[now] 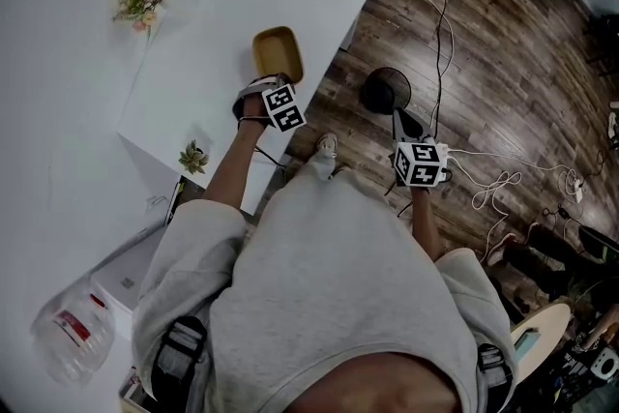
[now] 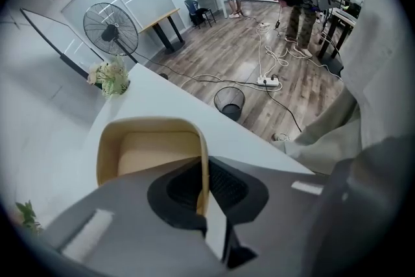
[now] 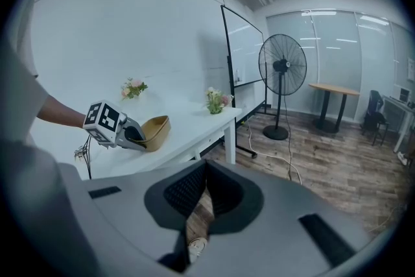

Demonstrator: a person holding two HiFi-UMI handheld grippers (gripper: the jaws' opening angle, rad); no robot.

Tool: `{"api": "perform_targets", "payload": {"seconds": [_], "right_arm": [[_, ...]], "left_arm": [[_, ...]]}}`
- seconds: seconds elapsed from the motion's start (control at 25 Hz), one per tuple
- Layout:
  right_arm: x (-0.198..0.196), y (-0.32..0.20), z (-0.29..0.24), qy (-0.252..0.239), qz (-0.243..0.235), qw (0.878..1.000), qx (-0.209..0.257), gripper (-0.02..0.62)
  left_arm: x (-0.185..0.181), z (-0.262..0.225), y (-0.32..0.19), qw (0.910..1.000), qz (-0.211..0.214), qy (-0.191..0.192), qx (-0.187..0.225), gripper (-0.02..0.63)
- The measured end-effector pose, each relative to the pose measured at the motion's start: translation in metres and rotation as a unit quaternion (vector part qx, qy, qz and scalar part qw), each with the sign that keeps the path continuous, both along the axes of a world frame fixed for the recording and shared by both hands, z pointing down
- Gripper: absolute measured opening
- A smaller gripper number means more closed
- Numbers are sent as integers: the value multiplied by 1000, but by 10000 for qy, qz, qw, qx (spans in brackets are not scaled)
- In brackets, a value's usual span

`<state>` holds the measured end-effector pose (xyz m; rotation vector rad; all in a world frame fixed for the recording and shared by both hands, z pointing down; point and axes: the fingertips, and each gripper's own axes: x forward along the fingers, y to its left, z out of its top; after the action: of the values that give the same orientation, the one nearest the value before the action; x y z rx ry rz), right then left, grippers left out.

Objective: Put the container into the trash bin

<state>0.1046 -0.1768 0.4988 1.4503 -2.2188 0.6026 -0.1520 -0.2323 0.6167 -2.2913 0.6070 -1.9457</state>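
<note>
- The container (image 1: pixel 278 53) sat on the white table (image 1: pixel 203 5), near its right edge in the middle top of the head view. The trash bin (image 1: pixel 385 90) stood on the floor just to the right.
- Our left tongs (image 2: pixel 202 168) were pinched shut on the container's near wall, one pad inside and one outside. We think that gave a good hold for lifting.
- Our right tongs (image 3: pixel 205 168) were closed and empty, held over the floor.
</note>
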Motion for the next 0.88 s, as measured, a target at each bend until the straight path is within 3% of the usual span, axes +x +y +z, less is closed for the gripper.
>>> {"api": "perform_targets", "payload": {"seconds": [0.32,0.52,0.68,0.88], "right_arm": [[1,7,0,-3,61,10000,13,14],[2,11,-2,8,98,9999,39,15],[3,13,-3,14,125,9999,63,15],[1,16,-7,31,118,9999,106,14]], "left_arm": [[10,-13,0,9992,-175,332,152,21],[24,-37,-3,9922,-636,1036,289,21],[32,-59,-6,9803,-1048,1621,423,21],[40,-88,-7,9471,-1744,2661,415,21]]}}
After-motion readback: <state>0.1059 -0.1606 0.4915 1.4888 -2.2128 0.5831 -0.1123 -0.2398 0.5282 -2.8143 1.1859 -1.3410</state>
